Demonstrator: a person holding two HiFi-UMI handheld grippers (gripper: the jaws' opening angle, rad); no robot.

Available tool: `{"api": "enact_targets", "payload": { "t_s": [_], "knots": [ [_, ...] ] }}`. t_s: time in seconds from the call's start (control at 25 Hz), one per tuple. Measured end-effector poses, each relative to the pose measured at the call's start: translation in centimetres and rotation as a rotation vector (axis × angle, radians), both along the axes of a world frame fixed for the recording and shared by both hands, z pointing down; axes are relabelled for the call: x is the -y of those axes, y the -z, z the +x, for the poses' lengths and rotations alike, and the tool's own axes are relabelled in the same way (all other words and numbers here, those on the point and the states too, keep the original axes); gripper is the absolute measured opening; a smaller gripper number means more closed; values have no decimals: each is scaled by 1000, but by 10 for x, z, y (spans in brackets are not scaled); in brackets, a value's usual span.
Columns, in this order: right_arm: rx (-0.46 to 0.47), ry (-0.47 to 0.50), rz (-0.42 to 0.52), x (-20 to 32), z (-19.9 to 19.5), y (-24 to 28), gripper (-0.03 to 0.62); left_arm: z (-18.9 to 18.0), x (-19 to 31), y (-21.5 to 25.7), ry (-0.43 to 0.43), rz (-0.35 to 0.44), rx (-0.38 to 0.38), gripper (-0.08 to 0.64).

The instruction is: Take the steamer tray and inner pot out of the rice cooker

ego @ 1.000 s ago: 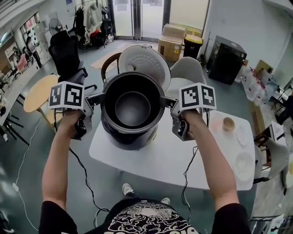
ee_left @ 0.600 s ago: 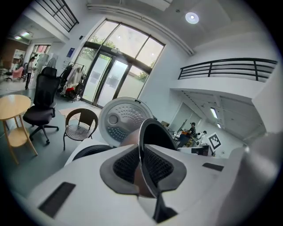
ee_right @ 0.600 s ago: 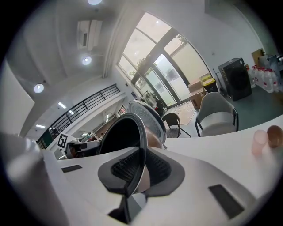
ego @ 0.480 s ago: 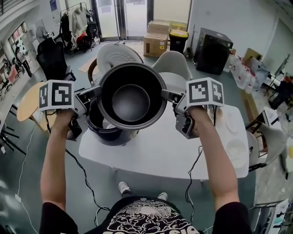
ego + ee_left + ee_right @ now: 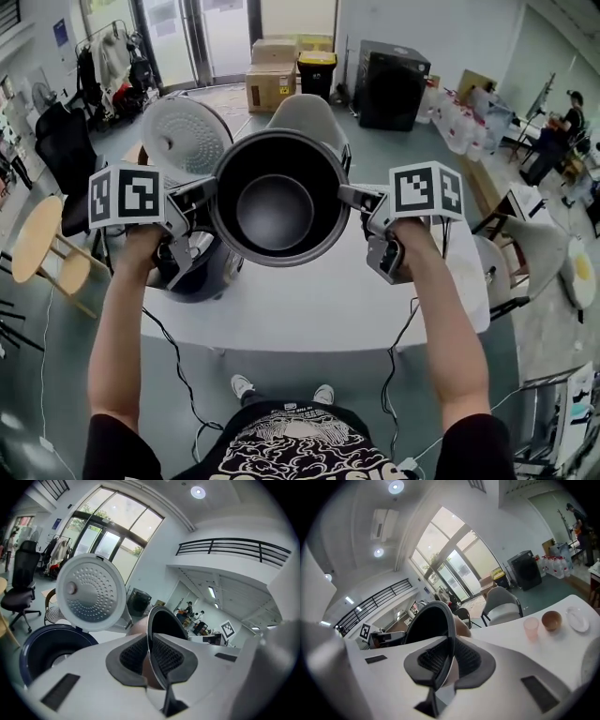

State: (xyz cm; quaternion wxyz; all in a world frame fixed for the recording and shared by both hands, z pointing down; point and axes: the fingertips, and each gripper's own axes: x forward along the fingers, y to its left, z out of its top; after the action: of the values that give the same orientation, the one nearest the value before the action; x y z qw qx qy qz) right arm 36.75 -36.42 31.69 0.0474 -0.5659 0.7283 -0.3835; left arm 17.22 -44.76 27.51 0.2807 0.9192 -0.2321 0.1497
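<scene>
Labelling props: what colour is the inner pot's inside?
Dark grey, near black; the inner pot shows best in the head view.

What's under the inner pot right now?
White table shows below the inner pot. The rice cooker sits lower left, partly overlapped by it. The table patch directly beneath the pot is covered, so anything there cannot be seen.

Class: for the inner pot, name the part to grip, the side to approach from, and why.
Grip the inner pot by its thin out-turned rim at opposite points, one gripper from each side, as the left gripper and right gripper do. The lip fits between pads; the wall seems too wide.
</scene>
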Motion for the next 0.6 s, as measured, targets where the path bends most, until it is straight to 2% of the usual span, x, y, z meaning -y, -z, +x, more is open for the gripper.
{"api": "enact_targets", "payload": {
  "t_s": [0.12, 0.32, 0.6],
  "knots": [
    [7, -55, -22, -26, 33, -11, 58, 38, -14, -11, -56, -20, 10, 48],
    [28, -144, -72, -102, 116, -54, 60, 131, -73, -51, -139, -46, 31, 48],
    [56, -229, -198, -129, 156, -113, 61, 181, -83, -117, -213, -150, 84, 48]
  ]
}}
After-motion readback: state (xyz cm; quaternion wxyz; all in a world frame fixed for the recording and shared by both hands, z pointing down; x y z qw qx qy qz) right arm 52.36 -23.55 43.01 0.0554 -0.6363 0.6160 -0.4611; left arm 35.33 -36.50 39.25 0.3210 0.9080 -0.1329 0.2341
